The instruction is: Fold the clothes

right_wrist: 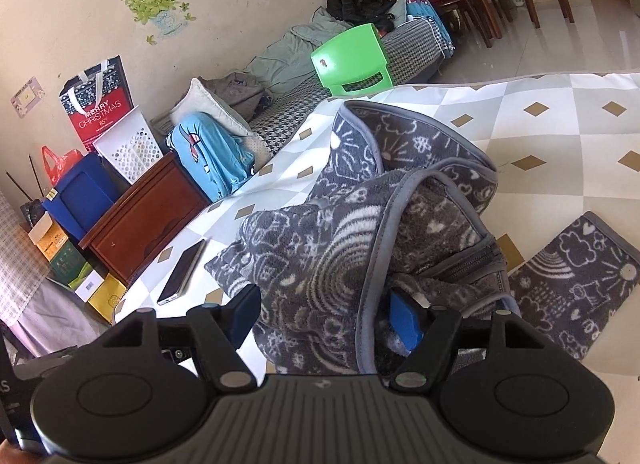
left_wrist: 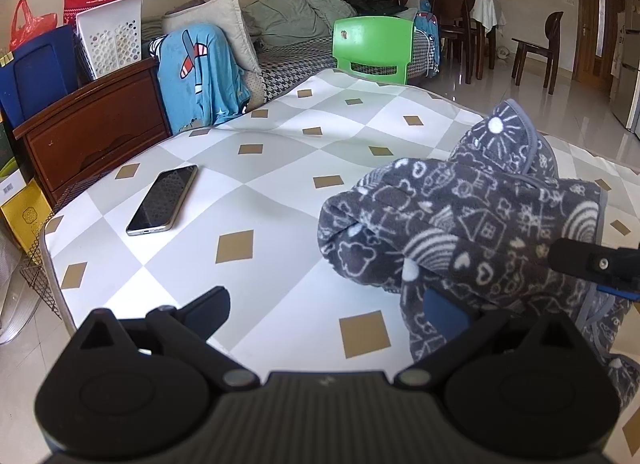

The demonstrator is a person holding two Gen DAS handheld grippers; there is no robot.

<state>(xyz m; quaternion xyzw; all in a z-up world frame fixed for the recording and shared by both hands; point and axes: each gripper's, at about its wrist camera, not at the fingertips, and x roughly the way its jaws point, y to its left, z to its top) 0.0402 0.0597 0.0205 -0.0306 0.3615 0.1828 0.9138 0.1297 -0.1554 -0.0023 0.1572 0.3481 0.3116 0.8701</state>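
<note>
A dark grey fleece garment (left_wrist: 460,224) with white doodle print lies bunched on the checked tablecloth (left_wrist: 280,168). In the right wrist view the garment (right_wrist: 332,240) is heaped in folds with a zipper showing, and one flat part (right_wrist: 572,276) is spread to the right. My left gripper (left_wrist: 326,308) is wide open; its right finger (left_wrist: 444,312) sits against the garment's near edge, and its left finger is over bare cloth. My right gripper (right_wrist: 326,320) stands open with a fold of the garment lying between its fingers. One finger (left_wrist: 592,260) of it shows over the garment.
A phone (left_wrist: 162,200) lies face up on the table's left part, near the edge. Beyond the table are a wooden cabinet (left_wrist: 92,128), a green chair (left_wrist: 372,48) and a cluttered sofa (left_wrist: 288,20). Bags and boxes (right_wrist: 72,248) crowd the floor at the left.
</note>
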